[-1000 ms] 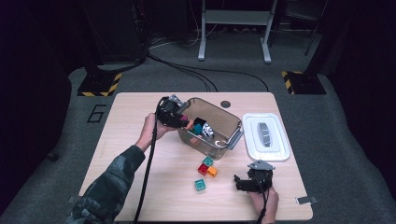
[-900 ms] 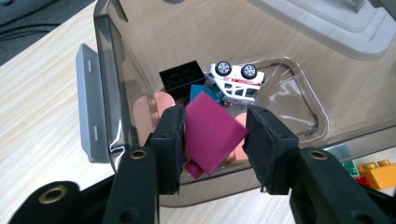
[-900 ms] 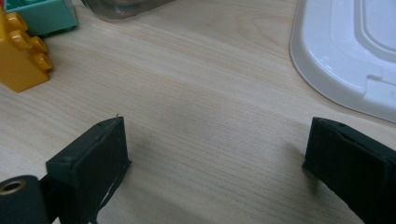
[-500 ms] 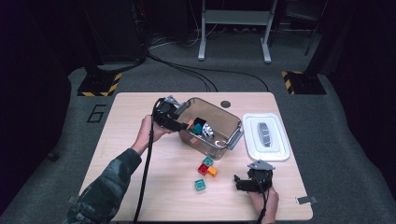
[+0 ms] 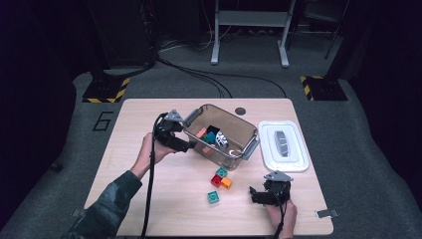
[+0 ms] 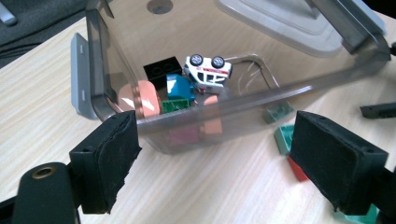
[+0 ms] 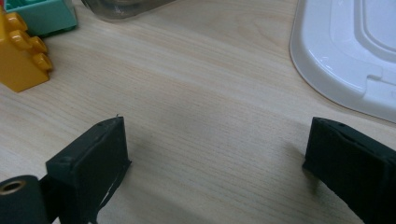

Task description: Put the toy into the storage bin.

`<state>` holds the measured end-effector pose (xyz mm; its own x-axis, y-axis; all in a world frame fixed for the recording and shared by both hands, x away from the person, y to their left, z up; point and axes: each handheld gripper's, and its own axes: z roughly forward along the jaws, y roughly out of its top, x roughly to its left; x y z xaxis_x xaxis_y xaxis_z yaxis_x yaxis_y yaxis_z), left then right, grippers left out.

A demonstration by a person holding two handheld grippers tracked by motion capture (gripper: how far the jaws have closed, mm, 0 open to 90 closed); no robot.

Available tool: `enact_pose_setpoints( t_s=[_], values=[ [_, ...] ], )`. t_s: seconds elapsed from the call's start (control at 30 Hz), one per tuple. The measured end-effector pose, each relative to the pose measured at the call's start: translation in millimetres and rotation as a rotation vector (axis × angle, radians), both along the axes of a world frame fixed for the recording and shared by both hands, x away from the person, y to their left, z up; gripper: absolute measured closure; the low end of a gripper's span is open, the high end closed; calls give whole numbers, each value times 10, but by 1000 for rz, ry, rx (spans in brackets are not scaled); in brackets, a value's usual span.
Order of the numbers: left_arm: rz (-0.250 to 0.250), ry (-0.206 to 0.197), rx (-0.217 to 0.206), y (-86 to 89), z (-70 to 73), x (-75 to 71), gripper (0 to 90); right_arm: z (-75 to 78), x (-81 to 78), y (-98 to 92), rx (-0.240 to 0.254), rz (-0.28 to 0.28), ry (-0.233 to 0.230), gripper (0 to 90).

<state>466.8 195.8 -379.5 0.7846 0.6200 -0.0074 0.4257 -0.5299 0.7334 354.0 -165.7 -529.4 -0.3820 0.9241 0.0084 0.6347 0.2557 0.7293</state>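
We're hovering the left gripper (image 5: 188, 145), jaws just opened and empty, at the clear bin's (image 5: 238, 124) left wall; loose bricks (image 5: 219, 179) lie nearer the open right gripper (image 5: 254, 195).

A white rectangular plastic lid (image 5: 282, 146) lies flat on the pale wooden table (image 5: 149, 184). Black cables (image 5: 209, 77) cross the grey floor.

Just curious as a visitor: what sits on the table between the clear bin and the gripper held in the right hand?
In the high view, loose toy blocks lie between the clear bin and the right gripper.
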Motion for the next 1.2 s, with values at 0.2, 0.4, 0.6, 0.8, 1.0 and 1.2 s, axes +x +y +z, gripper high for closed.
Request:
enact_pose_setpoints(
  t_s=[0.2, 0.4, 0.6, 0.8, 1.0, 1.2],
  values=[
    [-5, -6, -17, 55, -109, -173, 124, 0, 0, 1, 0, -1, 0, 49],
    [-31, 12, -18, 41, -306, -327, 105, 0, 0, 1, 0, 0, 0, 49],
    [-46, 36, -7, 2, -511, -438, 83, 0, 0, 1, 0, -1, 0, 50],
    [-60, 24, 5, -67, -630, -559, 71, 0, 0, 1, 0, -1, -1, 49],
    [-83, 24, 15, -182, -747, -683, 67, 0, 0, 1, 0, -1, 0, 49],
    [-108, 29, 0, -289, -850, -778, 61, 0, 0, 1, -1, -1, 1, 49]
  ],
)
